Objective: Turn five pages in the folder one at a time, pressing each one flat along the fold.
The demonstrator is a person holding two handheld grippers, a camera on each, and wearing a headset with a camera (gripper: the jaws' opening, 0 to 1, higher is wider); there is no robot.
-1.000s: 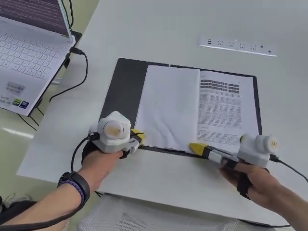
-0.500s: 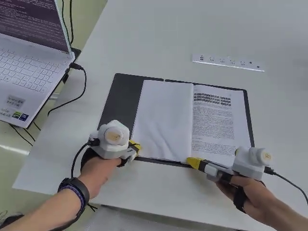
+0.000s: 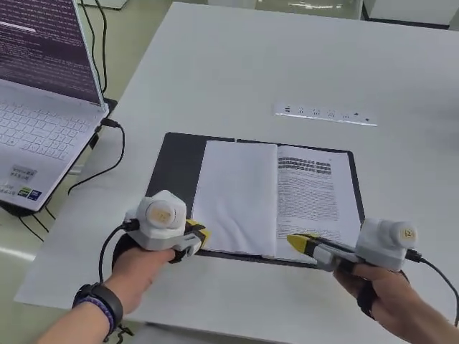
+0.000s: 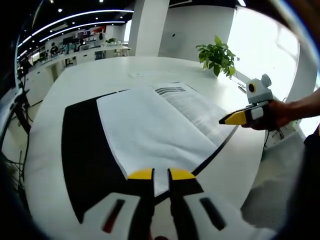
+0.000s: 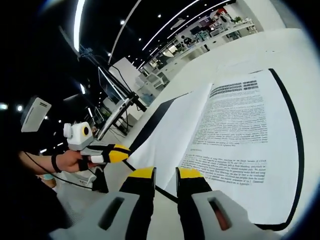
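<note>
Here, left gripper (image 3: 201,233) and right gripper (image 3: 297,242) held low, level, at folder (image 3: 172,161) near edge; fingers (image 4: 141,174) closed, empty.

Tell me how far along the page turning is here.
Done: a blank page lies fairly flat on the left of the open folder; how many were turned cannot be told. In hand: the left gripper sits at that page's lower edge, the right gripper over the printed page, low by the fold; neither clearly grips paper. Left: turning the printed page.
</note>
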